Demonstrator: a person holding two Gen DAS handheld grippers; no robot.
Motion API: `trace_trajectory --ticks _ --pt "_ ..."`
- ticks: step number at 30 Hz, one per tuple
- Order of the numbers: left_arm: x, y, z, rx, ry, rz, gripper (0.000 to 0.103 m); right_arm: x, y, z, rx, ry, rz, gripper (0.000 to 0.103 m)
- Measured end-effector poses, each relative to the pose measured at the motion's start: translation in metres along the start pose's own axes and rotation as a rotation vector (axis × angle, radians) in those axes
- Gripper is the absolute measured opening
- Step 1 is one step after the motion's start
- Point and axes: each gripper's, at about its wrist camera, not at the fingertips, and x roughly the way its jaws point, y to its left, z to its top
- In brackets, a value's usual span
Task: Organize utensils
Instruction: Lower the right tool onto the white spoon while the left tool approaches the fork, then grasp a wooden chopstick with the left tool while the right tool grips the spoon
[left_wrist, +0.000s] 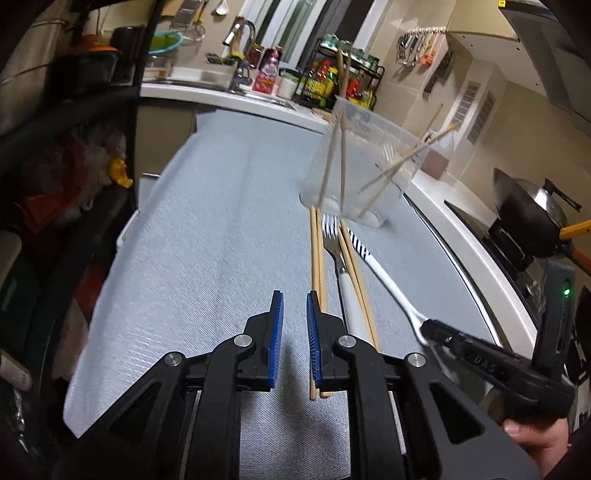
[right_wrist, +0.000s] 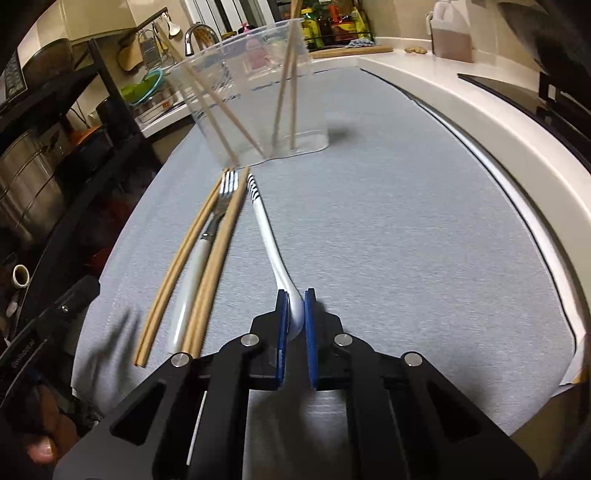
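Note:
A clear plastic container (left_wrist: 369, 155) (right_wrist: 251, 92) stands on the grey mat (left_wrist: 207, 229) (right_wrist: 388, 229) with several wooden chopsticks (left_wrist: 341, 147) leaning inside. In front of it lie two pairs of chopsticks (left_wrist: 317, 254) (right_wrist: 218, 254), a white-handled fork (left_wrist: 345, 280) (right_wrist: 195, 266) between them, and a white spoon with a striped handle end (left_wrist: 380, 269) (right_wrist: 266, 236). My right gripper (right_wrist: 295, 314) (left_wrist: 428, 328) is shut on the spoon's bowl end, low at the mat. My left gripper (left_wrist: 294, 306) is open and empty, just left of the nearer chopstick pair.
The white counter edge (right_wrist: 498, 122) curves along the right. A stove with a black wok (left_wrist: 524, 221) sits at the right in the left wrist view. A sink with a faucet (left_wrist: 240, 40), a spice rack (left_wrist: 332, 81) and a black shelf (right_wrist: 55, 147) surround the mat.

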Motion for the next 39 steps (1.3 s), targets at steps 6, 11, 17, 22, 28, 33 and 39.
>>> trace_trajectory --ticks 6,11,17,22,28,33,39 --pt "0.01 -0.012 -0.012 0.05 0.038 -0.002 0.013 -0.012 -0.015 -0.011 -0.054 -0.058 -0.061 0.01" --pt "0.018 -0.017 -0.019 0.082 0.068 0.013 0.011 -0.015 -0.02 -0.018 -0.101 -0.101 -0.088 0.01" --pt "0.022 -0.024 -0.024 0.135 0.077 0.037 0.008 -0.011 -0.017 -0.021 -0.136 -0.109 -0.046 0.013" --pt "0.022 -0.032 -0.027 0.203 0.059 0.084 0.007 -0.008 -0.015 -0.023 -0.14 -0.113 -0.036 0.015" --pt "0.019 -0.036 -0.03 0.244 0.042 0.114 0.006 -0.008 -0.012 -0.024 -0.148 -0.116 -0.037 0.013" --pt "0.014 -0.027 -0.03 0.207 0.027 0.145 0.006 -0.012 -0.012 -0.026 -0.145 -0.131 -0.102 0.012" --pt "0.009 -0.023 -0.031 0.198 0.029 0.16 0.006 -0.018 -0.017 -0.03 -0.135 -0.148 -0.197 0.012"
